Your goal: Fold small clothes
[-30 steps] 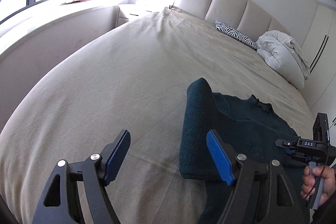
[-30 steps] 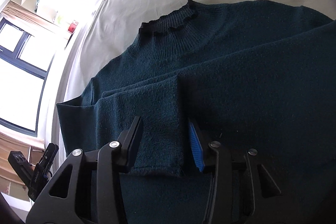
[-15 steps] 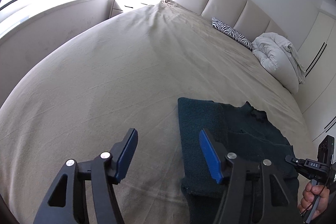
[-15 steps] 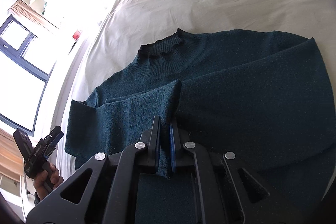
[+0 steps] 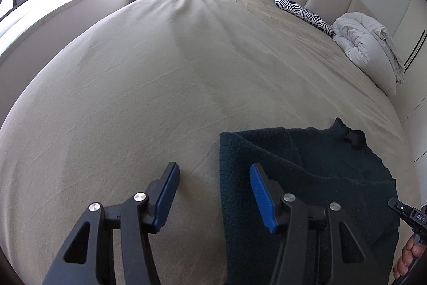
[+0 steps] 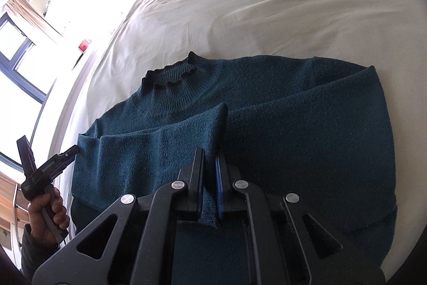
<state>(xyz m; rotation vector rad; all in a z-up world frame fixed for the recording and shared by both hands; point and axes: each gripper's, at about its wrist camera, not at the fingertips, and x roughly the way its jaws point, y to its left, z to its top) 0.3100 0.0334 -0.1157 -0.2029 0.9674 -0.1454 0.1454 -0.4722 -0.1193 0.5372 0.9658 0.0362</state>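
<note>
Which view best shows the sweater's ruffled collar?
The right wrist view: the collar sits in plain sight, ruffles clear, atop the teal sweater. In the left wrist view the collar is only a small dark bump at the sweater's far edge.

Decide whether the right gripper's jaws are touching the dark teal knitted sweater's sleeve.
Touching: in the right wrist view, the right gripper has its jaws shut on the cuff of the dark teal knitted sweater's sleeve, fabric pinched between.
</note>
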